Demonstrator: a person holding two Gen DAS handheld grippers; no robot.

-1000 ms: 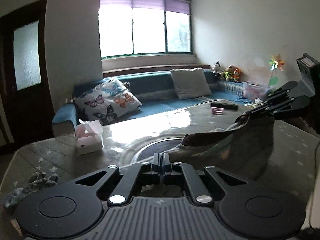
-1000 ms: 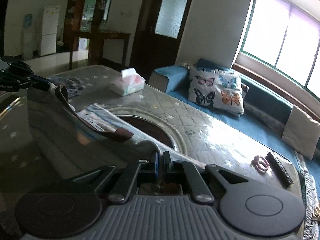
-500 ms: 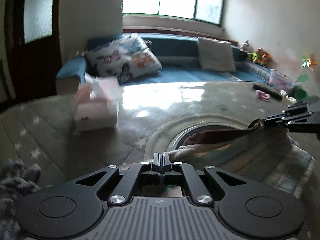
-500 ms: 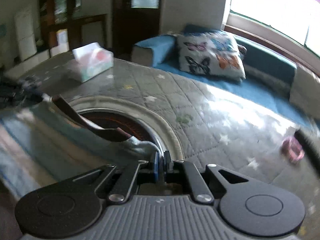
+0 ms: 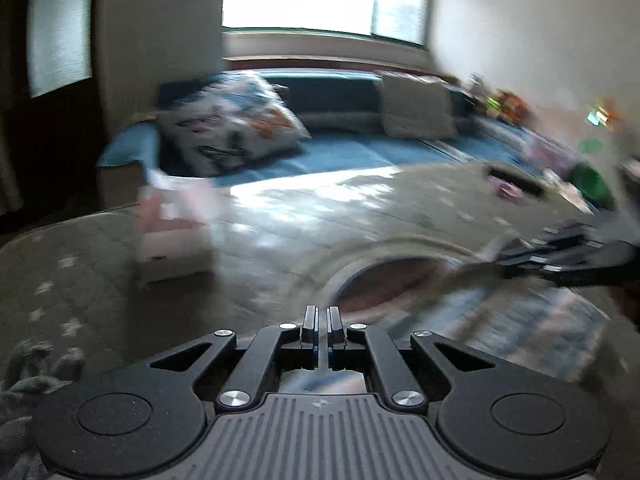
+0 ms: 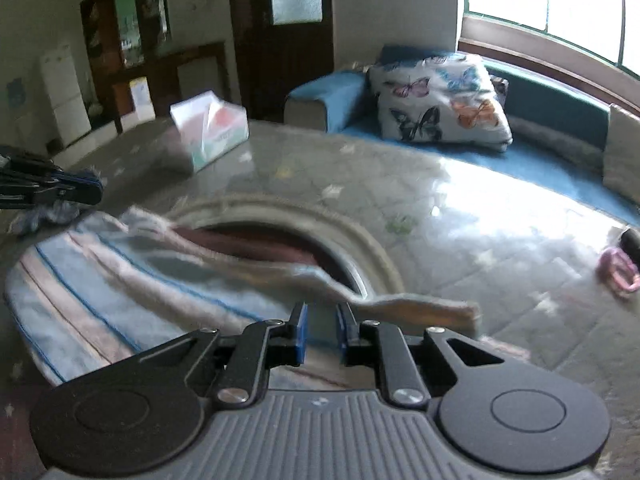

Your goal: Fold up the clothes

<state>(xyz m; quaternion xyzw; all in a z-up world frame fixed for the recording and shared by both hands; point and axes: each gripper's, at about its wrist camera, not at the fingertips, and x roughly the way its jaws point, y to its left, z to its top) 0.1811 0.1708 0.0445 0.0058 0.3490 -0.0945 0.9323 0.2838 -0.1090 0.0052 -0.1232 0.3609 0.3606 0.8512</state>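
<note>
A striped blue, white and pink garment (image 6: 120,280) lies flat on the grey quilted table, its brown-lined edge (image 6: 260,240) toward the far side. It also shows, blurred, in the left wrist view (image 5: 520,320). My right gripper (image 6: 322,328) is slightly open just above the garment's near edge, holding nothing. My left gripper (image 5: 322,328) has its fingers nearly together with a thin gap and nothing between them; it also shows at the left of the right wrist view (image 6: 80,194), off the garment's far corner. The right gripper shows in the left wrist view (image 5: 520,258).
A tissue box (image 6: 210,132) stands on the far left part of the table. A pink hair tie (image 6: 618,270) and a dark remote (image 6: 632,240) lie at the right. A grey knitted cloth (image 5: 28,376) lies at the left. A blue sofa with a butterfly cushion (image 6: 436,100) is behind.
Both grippers lowered the garment onto the table and let go of it. The right jaws opened a little. The left gripper moved away leftward; its view is motion-blurred.
</note>
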